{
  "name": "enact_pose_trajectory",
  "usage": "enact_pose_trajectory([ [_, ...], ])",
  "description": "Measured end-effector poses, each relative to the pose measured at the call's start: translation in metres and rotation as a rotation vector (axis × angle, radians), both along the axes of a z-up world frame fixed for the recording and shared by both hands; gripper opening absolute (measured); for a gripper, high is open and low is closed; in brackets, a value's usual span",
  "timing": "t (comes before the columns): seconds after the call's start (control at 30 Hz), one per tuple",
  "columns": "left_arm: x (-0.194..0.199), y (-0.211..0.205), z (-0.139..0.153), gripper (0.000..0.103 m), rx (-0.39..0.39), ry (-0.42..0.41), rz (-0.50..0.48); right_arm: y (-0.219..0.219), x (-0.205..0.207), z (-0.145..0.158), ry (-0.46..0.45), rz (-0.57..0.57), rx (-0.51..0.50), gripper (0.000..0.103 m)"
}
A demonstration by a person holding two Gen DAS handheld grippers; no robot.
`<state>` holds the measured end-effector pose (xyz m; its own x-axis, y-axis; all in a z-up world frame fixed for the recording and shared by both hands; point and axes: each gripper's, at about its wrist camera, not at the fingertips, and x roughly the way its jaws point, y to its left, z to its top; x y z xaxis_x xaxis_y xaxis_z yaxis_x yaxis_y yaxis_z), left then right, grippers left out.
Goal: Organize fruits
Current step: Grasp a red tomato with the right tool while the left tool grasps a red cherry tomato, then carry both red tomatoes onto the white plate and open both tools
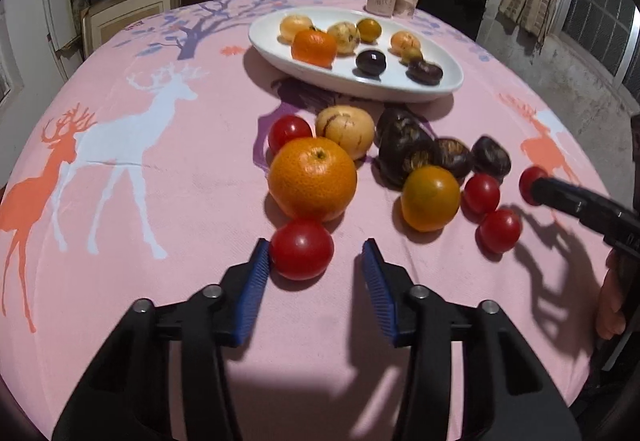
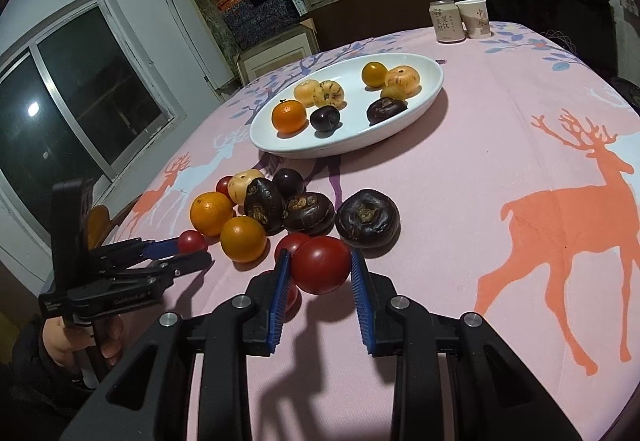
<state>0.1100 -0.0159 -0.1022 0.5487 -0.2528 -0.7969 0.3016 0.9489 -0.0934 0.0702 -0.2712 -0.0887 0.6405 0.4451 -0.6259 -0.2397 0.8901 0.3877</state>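
Note:
Loose fruit lies on the pink deer tablecloth: a big orange (image 1: 312,179), a smaller orange (image 1: 430,198), a pale striped fruit (image 1: 345,130), dark wrinkled fruits (image 1: 406,151) and red tomatoes (image 1: 481,193). My left gripper (image 1: 316,261) is open around one red tomato (image 1: 302,249). The tomato touches the left pad, and a gap shows at the right pad. My right gripper (image 2: 319,273) is shut on another red tomato (image 2: 320,265), with both blue pads against it. A white oval plate (image 1: 400,87) beyond the pile holds several oranges, pale fruits and dark fruits.
A drink can (image 2: 446,21) and a paper cup (image 2: 476,18) stand at the table's far edge. A dark chair back and stacked shelves lie behind. A person's hand (image 2: 64,341) grips the left tool's handle. Bare cloth stretches to the right of the pile.

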Motion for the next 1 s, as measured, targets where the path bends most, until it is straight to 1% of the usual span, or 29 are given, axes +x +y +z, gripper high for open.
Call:
enact_pose_trajectory([
  [0.03,0.0,0.001,0.002,0.029,0.0,-0.012,0.002,0.0,0.0,-0.001,0.001,0.0,0.002,0.03],
  [0.13,-0.006,0.002,0.004,0.029,0.005,-0.033,-0.004,-0.003,0.002,-0.003,0.012,-0.005,0.018,0.03],
  [0.3,-0.013,-0.005,0.002,0.029,0.043,-0.044,-0.022,-0.003,0.001,-0.003,0.005,-0.009,0.02,0.03],
  [0.33,-0.012,-0.007,0.001,0.03,0.054,-0.042,-0.024,-0.004,0.001,-0.003,0.005,-0.01,0.021,0.03],
  [0.37,-0.011,-0.009,0.0,0.037,0.082,-0.041,-0.023,-0.004,0.001,-0.003,0.004,-0.011,0.02,0.031],
  [0.4,-0.009,-0.012,-0.003,0.04,0.111,-0.032,-0.013,-0.004,0.0,-0.002,0.003,-0.012,0.019,0.031],
  [0.43,-0.009,-0.013,-0.004,0.04,0.119,-0.025,-0.011,-0.003,0.0,-0.002,0.001,-0.012,0.017,0.03],
  [0.5,-0.009,-0.013,-0.002,0.039,0.122,-0.037,-0.004,-0.003,-0.001,-0.002,-0.002,-0.013,0.017,0.03],
  [0.53,-0.009,-0.013,-0.003,0.038,0.12,-0.036,-0.006,-0.004,-0.001,-0.002,-0.004,-0.014,0.019,0.03],
  [0.57,-0.009,-0.012,-0.002,0.032,0.114,-0.038,-0.006,-0.005,-0.001,-0.002,-0.004,-0.017,0.023,0.03],
  [0.6,-0.009,-0.01,-0.001,0.031,0.103,-0.042,-0.005,-0.005,-0.001,-0.002,-0.003,-0.018,0.025,0.03],
  [0.83,-0.025,-0.012,0.01,0.03,0.076,-0.085,-0.029,-0.006,-0.003,0.0,-0.016,-0.021,0.031,0.03],
  [1.0,-0.036,-0.008,0.031,0.03,0.033,-0.133,-0.038,-0.005,-0.006,0.002,-0.027,-0.018,0.023,0.03],
])
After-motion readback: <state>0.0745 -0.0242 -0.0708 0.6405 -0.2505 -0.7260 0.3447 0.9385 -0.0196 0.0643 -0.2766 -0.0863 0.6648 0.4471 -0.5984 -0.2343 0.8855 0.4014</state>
